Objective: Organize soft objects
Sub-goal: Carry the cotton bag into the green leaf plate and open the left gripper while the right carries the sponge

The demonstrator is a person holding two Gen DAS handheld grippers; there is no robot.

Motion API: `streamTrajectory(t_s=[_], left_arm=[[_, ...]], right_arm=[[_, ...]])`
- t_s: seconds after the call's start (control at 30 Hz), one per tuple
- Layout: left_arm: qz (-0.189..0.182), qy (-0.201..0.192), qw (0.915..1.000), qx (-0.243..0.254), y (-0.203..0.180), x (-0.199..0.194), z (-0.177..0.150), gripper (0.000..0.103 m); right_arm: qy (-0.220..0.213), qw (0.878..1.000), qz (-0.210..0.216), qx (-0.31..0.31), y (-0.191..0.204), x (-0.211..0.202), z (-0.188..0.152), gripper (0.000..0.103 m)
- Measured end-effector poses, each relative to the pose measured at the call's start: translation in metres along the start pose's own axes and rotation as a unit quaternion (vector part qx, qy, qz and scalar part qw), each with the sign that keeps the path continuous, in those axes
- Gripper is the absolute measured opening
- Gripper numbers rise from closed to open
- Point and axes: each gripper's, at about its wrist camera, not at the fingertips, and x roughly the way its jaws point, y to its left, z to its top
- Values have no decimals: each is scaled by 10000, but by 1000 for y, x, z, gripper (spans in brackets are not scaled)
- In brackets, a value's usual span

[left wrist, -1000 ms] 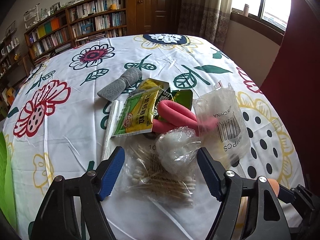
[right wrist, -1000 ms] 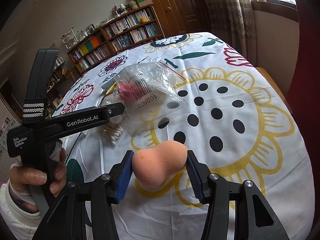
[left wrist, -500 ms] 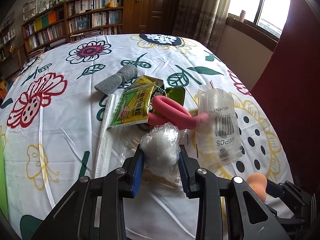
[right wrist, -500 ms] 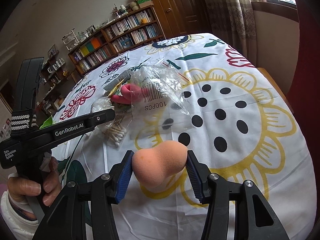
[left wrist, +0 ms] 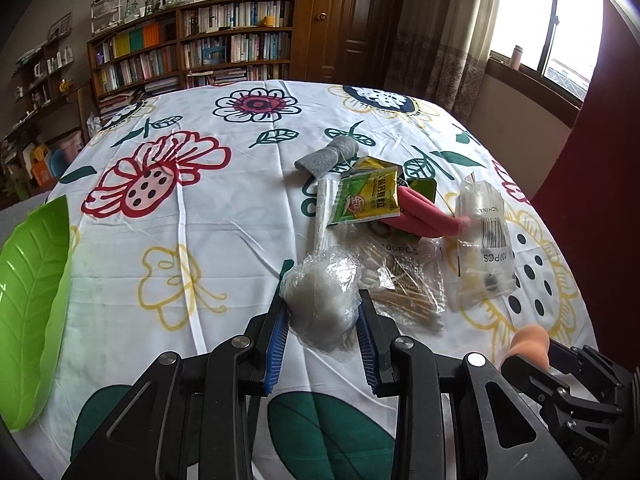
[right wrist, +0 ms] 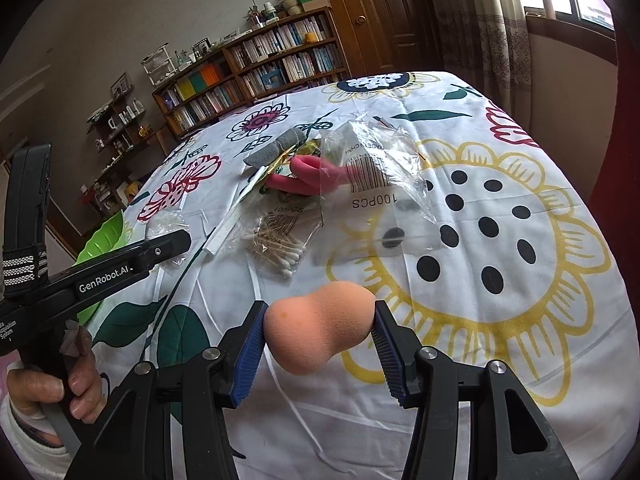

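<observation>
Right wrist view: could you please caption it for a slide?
Right gripper holds a peach makeup sponge above the floral tablecloth.

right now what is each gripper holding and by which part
The left gripper pinches the clear plastic bag of white stuffing across its bulging middle. The right gripper squeezes the peach makeup sponge by its sides.

My left tongs (left wrist: 322, 334) pinch a crinkled clear bag of white cotton balls (left wrist: 322, 304), lifted off the worktop. My right tongs (right wrist: 318, 342) squeeze a peach gourd-shaped sponge (right wrist: 316, 330) by its waist, rounded end toward me.
</observation>
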Motion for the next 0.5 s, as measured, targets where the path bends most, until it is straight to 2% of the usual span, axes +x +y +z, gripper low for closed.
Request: streamTrajectory(t_s=[0.5], left_arm=[[509,-339,9963,-606,86,-38,-15,33]], right_arm=[[181,9972,215,-698,75,19,0,55]])
